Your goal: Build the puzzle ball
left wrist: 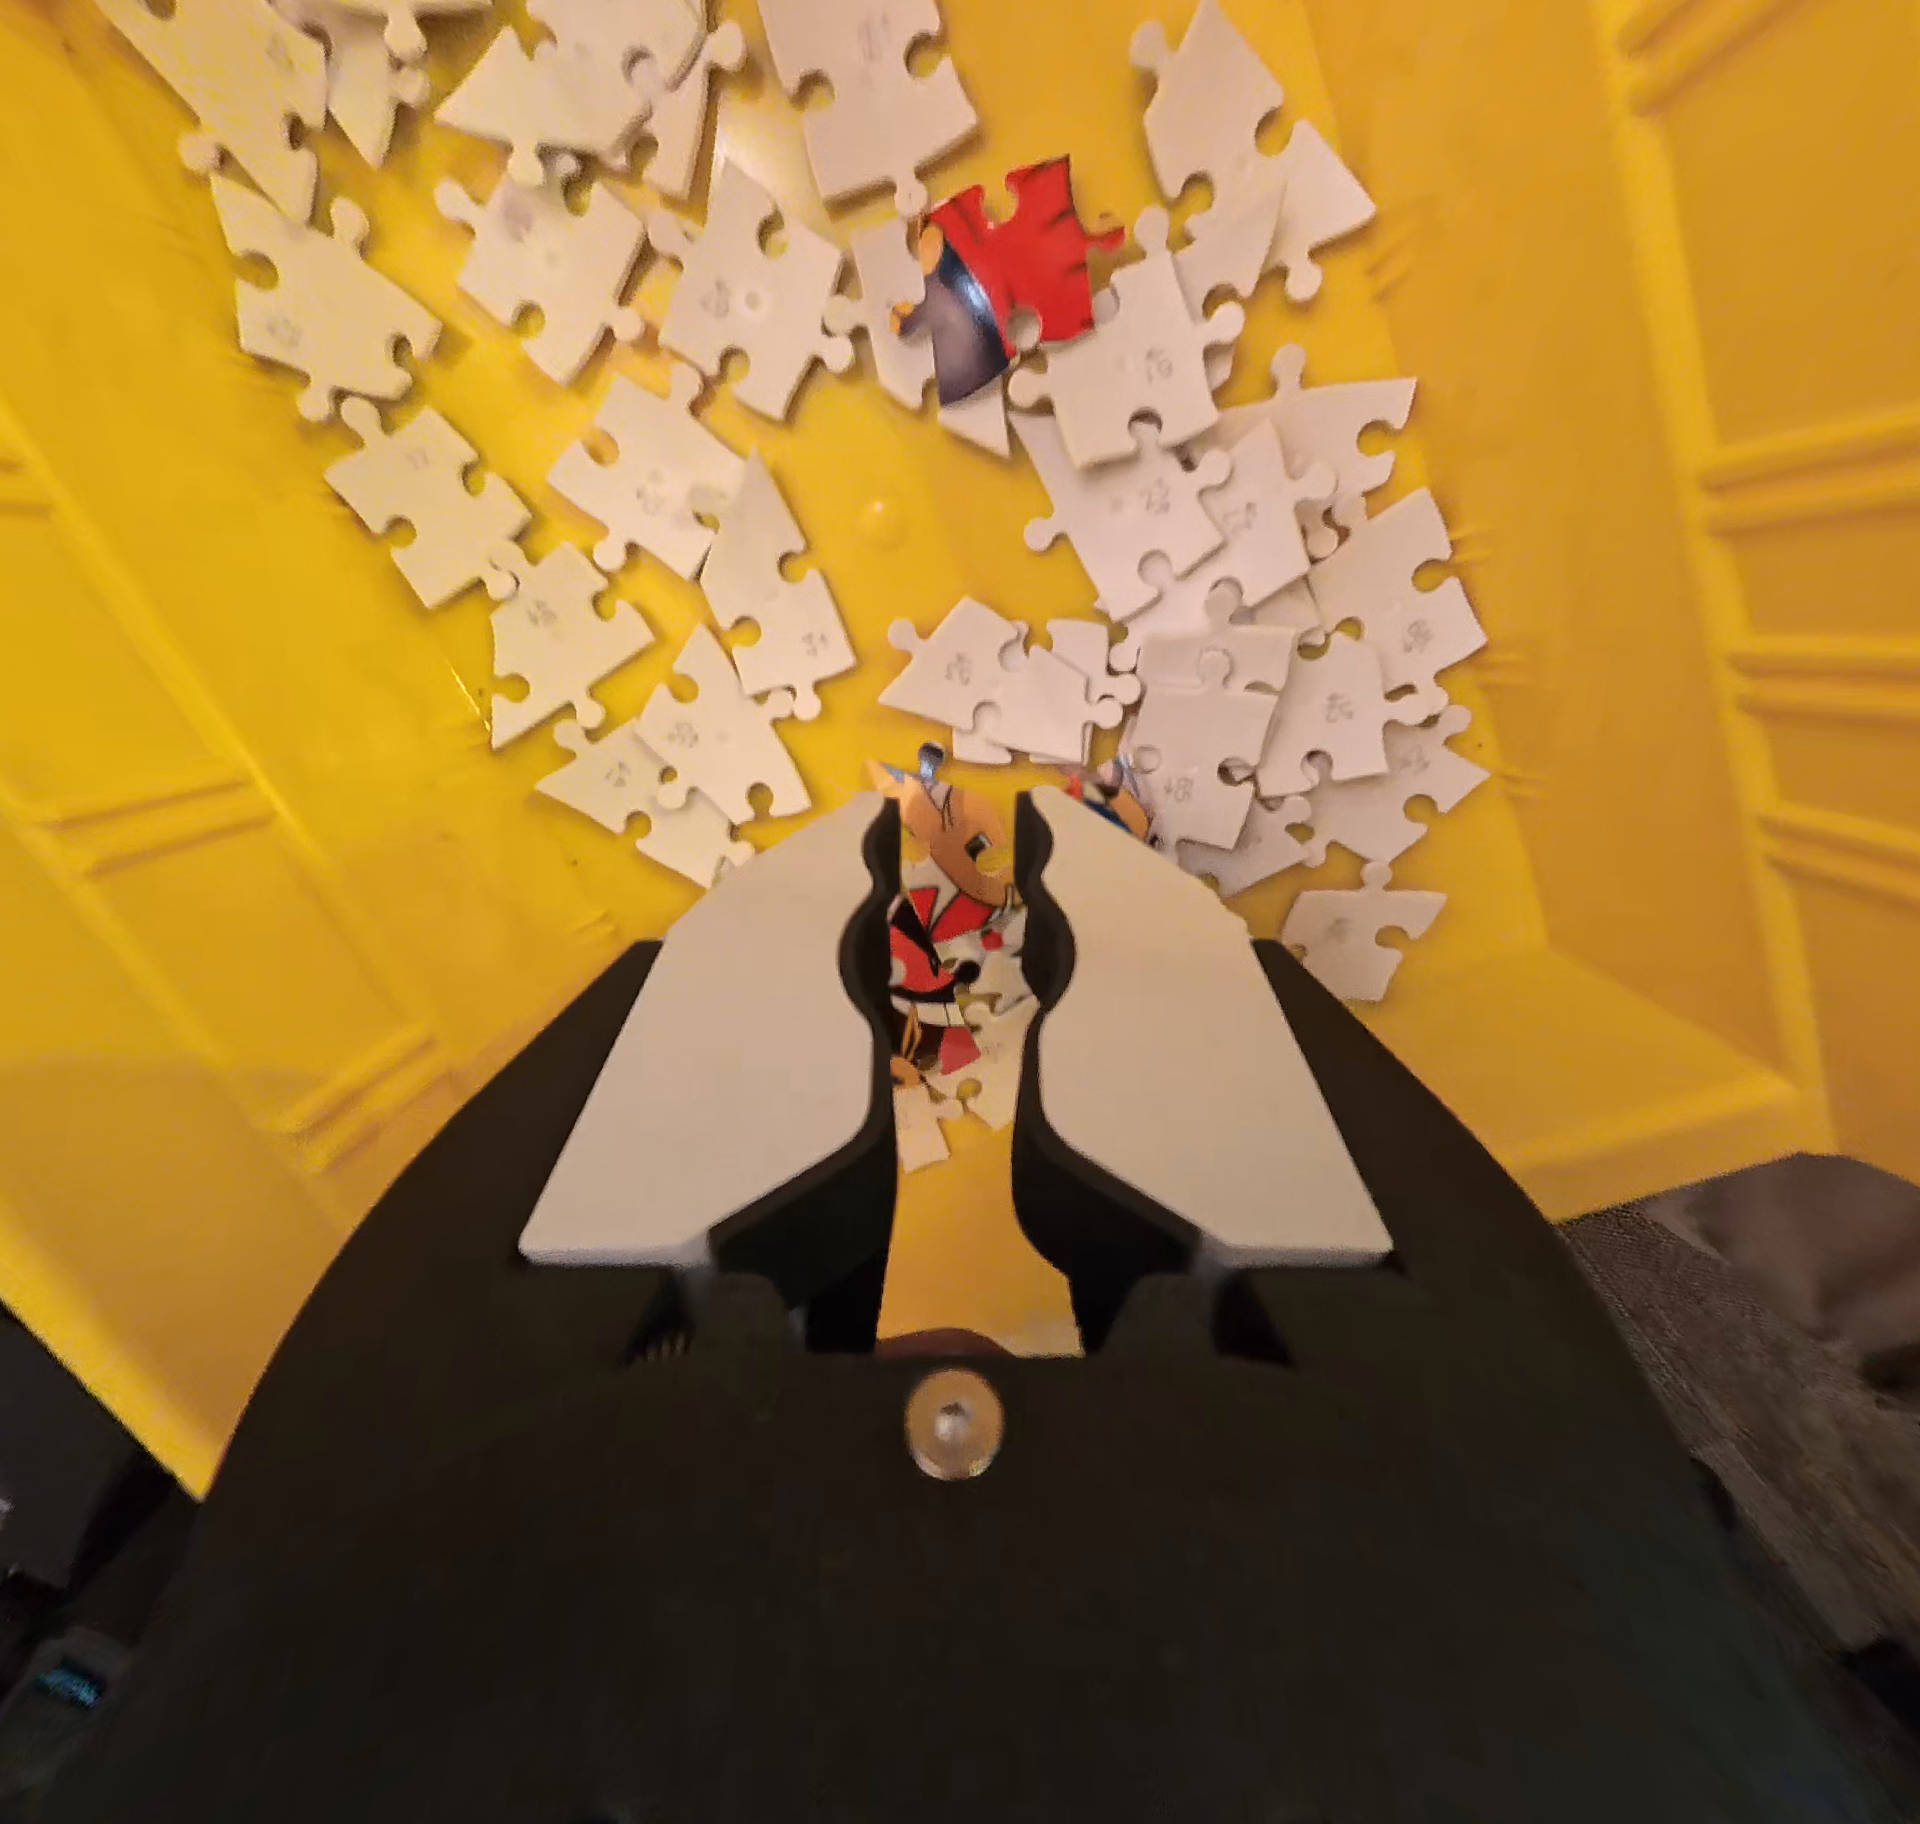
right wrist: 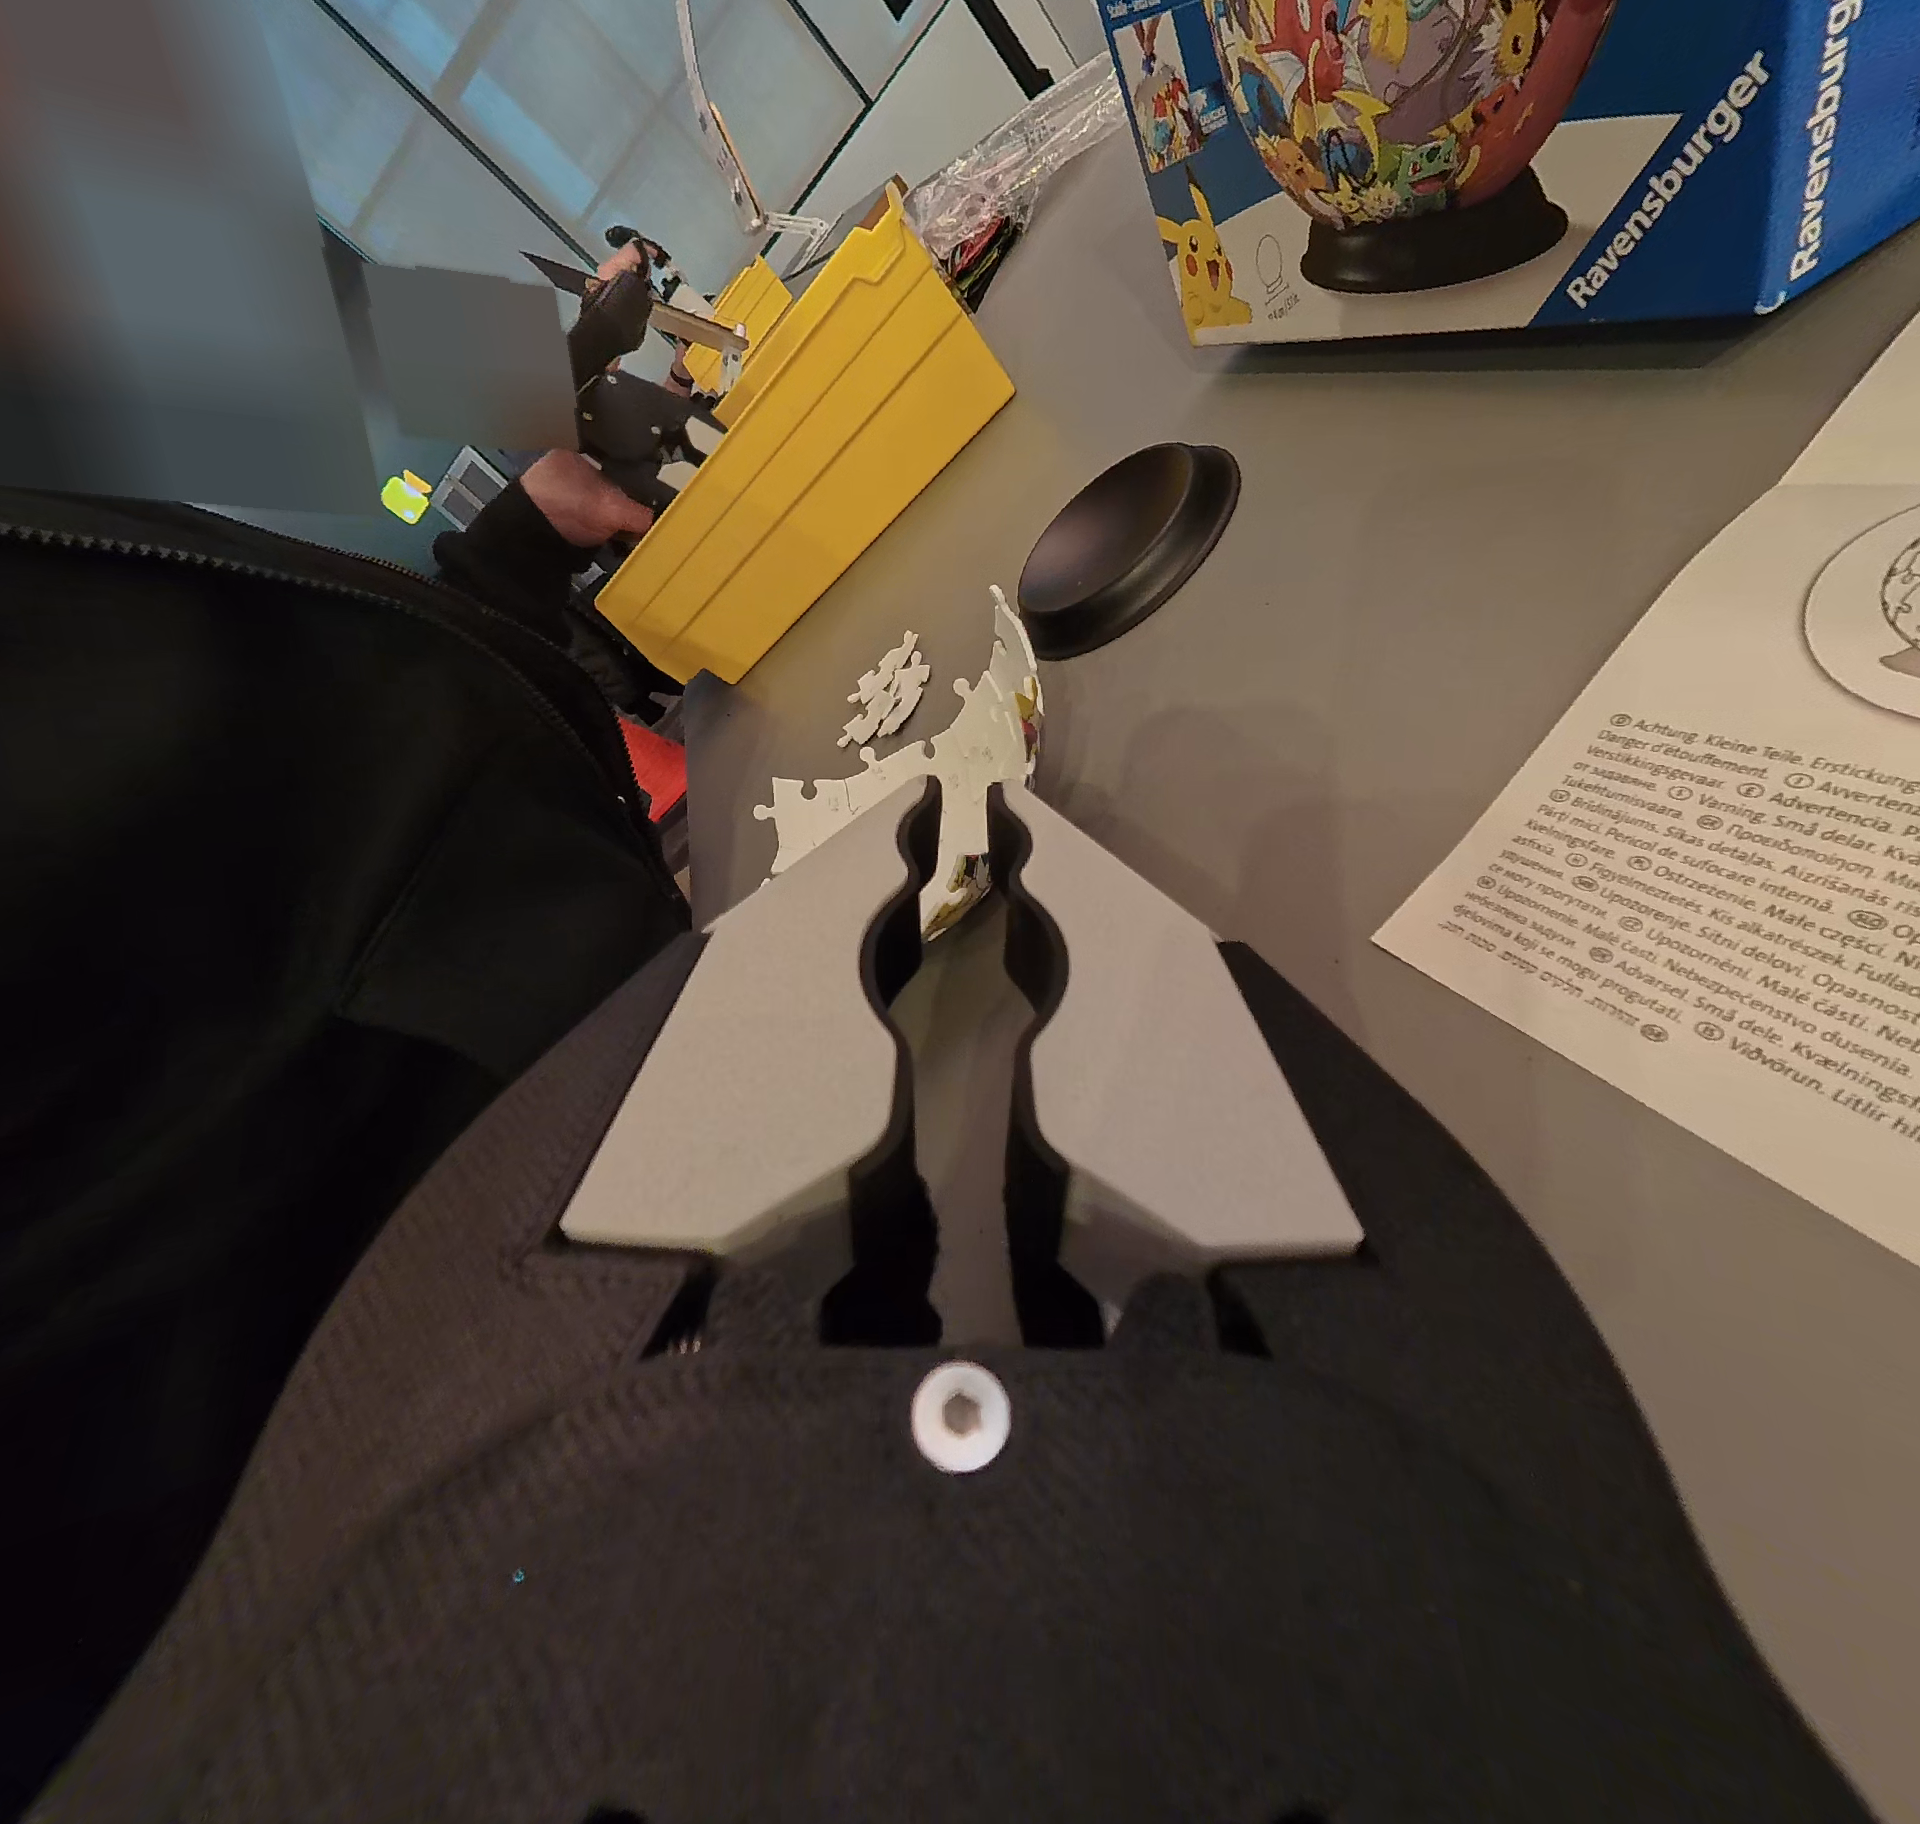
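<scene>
Hovering inside the yellow bin (left wrist: 312, 839), the left tongs (left wrist: 951, 808) stand parted above loose puzzle pieces (left wrist: 748, 309). Right tongs (right wrist: 961, 798) pinch the partial puzzle ball (right wrist: 997, 735) over the tabletop (right wrist: 1351, 631).

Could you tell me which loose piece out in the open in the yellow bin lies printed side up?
The red and dark piece near the bin's far middle; the others around it show plain white backs.

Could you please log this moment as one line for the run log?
left tongs: open over loose pieces in yellow bin | right tongs: shut on curved puzzle shell | black stand: empty
</scene>
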